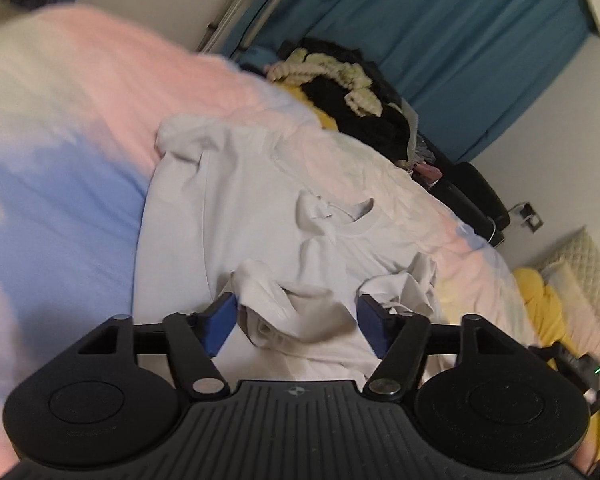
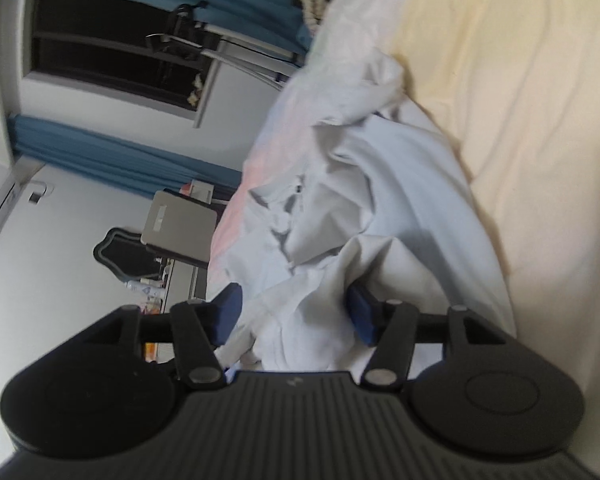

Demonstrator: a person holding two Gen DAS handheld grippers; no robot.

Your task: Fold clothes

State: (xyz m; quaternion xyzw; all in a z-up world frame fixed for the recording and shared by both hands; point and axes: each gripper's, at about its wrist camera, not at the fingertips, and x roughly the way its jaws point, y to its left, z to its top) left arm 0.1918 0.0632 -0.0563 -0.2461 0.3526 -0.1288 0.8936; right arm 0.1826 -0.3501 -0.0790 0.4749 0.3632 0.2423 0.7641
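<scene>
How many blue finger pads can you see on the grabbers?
4. Left hand-held gripper: one pad on each side of the bunched white shirt. Right hand-held gripper: the same, two pads.

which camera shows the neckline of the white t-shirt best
The left wrist view: the white t-shirt lies mostly spread on the bed, its round neckline plainly visible. The right wrist view shows only crumpled fabric; no neckline can be made out.

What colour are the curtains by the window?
Teal blue curtains, clearest in the left wrist view.
</scene>
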